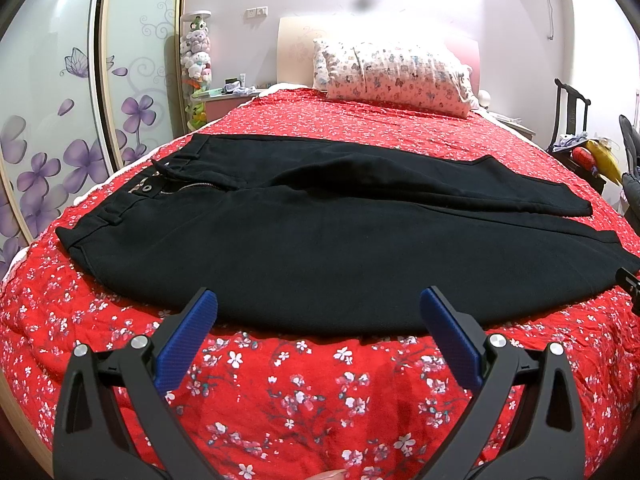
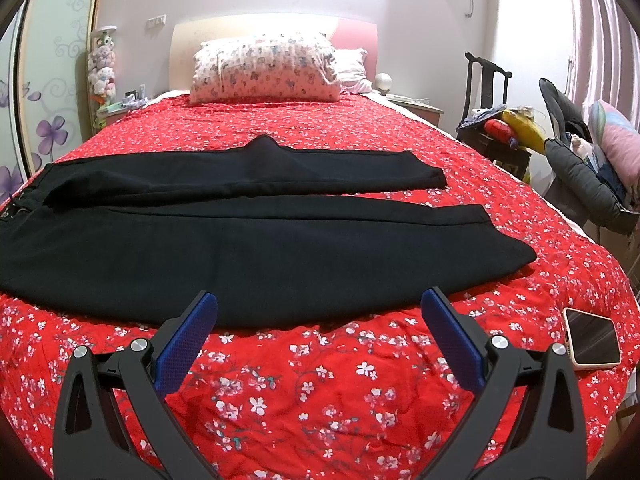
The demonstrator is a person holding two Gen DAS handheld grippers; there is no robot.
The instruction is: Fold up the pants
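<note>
Black pants (image 1: 320, 240) lie flat across a red flowered bedspread (image 1: 300, 392), waistband with button and zip at the left, both legs running right. In the right wrist view the pants (image 2: 260, 248) show both leg hems at the right, the far leg shorter in view. My left gripper (image 1: 318, 300) is open and empty, just short of the near edge of the near leg. My right gripper (image 2: 318, 304) is open and empty, at the near edge of the same leg, further toward the hem.
A phone (image 2: 592, 338) lies on the bedspread at the right of the right gripper. A patterned pillow (image 2: 264, 68) rests at the headboard. A wardrobe (image 1: 60, 120) stands left of the bed; a chair with clutter (image 2: 500, 120) stands right.
</note>
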